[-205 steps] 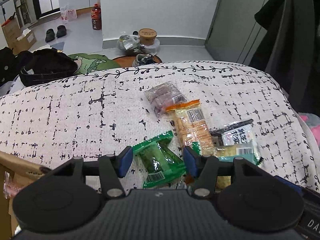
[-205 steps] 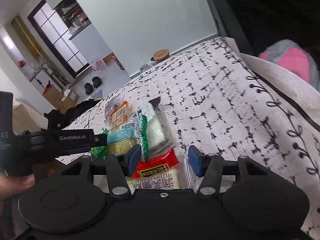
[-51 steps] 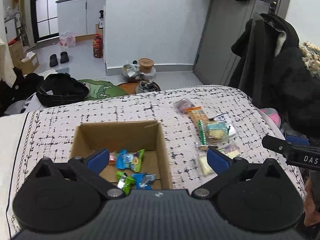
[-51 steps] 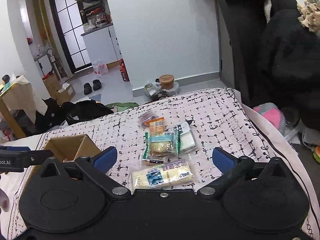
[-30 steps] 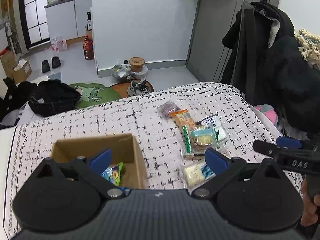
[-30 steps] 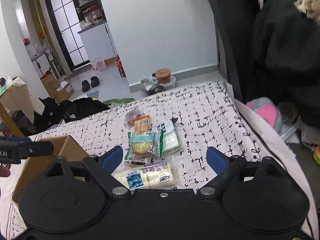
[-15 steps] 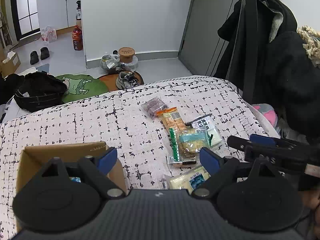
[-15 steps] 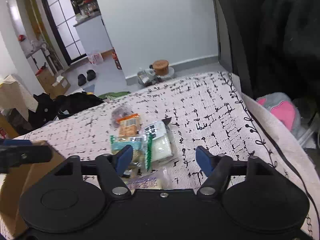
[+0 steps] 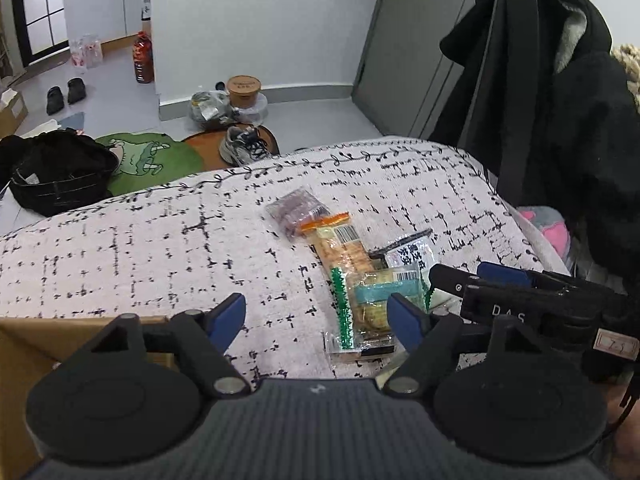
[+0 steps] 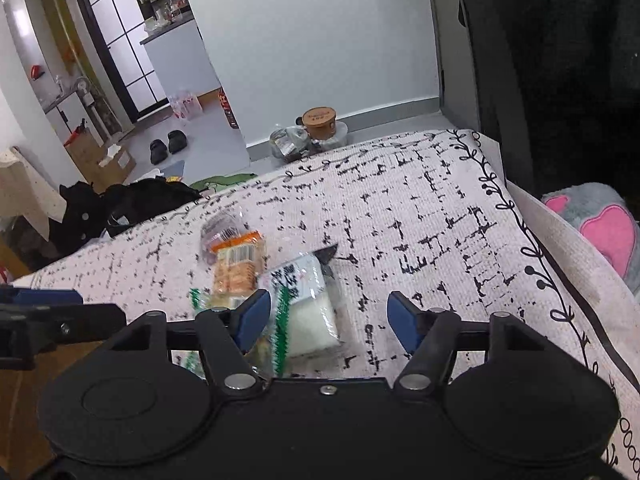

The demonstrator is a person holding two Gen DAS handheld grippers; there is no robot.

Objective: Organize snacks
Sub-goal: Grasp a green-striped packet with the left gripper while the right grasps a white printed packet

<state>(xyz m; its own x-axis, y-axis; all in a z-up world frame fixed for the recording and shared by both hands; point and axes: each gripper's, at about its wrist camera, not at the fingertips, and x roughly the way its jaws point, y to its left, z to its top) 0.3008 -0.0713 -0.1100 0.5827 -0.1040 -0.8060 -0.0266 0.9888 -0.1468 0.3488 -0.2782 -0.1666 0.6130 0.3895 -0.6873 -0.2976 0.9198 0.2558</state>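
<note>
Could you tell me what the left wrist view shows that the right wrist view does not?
Only the left wrist view shows the cardboard box, the sneaker on the floor and the right gripper from the side. Only the right wrist view shows the grey and pink plush. Both show the orange snack packet, the white snack packet and the patterned cover.

four snack packets – one cardboard box – two shoes.
</note>
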